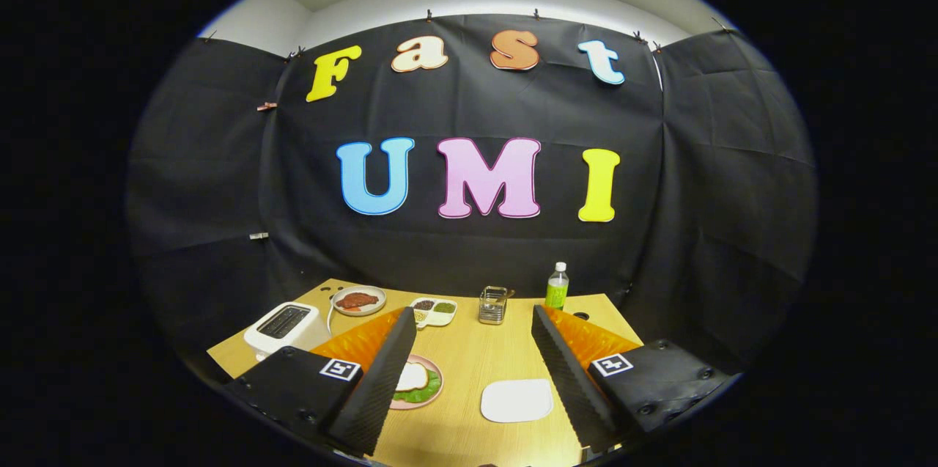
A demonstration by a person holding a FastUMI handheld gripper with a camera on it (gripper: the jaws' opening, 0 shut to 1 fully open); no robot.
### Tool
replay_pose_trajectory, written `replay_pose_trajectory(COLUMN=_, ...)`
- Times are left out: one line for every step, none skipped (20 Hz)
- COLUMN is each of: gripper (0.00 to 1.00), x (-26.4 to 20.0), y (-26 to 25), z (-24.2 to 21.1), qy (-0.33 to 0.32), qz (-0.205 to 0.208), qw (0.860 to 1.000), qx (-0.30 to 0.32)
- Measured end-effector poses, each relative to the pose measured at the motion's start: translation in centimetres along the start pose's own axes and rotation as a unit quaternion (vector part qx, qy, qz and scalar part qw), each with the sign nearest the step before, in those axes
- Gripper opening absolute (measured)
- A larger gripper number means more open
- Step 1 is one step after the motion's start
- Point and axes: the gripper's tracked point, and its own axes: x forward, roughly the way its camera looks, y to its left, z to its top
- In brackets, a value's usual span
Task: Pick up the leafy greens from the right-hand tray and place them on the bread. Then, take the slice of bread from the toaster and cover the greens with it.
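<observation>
Jaws (475, 372) stand wide apart, holding nothing; bare wooden worktop (476, 357) shows between the two fingers.

Near edge of the worktop: a white flat tray (516, 400) lies between the fingers, closer to the right finger, with nothing on it. To its left, partly hidden behind the left finger, sits a pink plate (432, 397). On the plate lie the leafy greens (423, 391), with a pale bread slice (412, 377) resting on top of them; green shows around the slice's near and right side.

Left edge of the worktop: a white toaster (282, 325) stands beyond the left finger, slots facing up. Whether a slice sits in the slots cannot be told.

Far edge, left to right: a round plate with a dark reddish piece of food (357, 300); a white divided dish (434, 311) holding small dark and green portions; a small metal wire basket (493, 304); a clear bottle (557, 286) with a green label and white cap, upright near the far right corner.
</observation>
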Motion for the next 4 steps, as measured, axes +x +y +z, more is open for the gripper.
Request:
replay_pose_trajectory(gripper=0.98, x=-0.08, y=0.19, z=-0.11, qy=0.002, qz=0.002, qw=1.0, qx=-0.002)
replay_pose_trajectory(gripper=0.98, x=-0.07, y=0.3, z=-0.08, qy=0.003, qz=0.002, qw=1.0, qx=-0.003)
replay_pose_trajectory(gripper=0.98, x=-0.04, y=0.37, z=-0.11, qy=0.003, qz=0.002, qw=1.0, qx=-0.004)
replay_pose_trajectory(gripper=0.98, x=0.03, y=0.41, z=-0.05, qy=0.003, qz=0.001, qw=1.0, qx=-0.005)
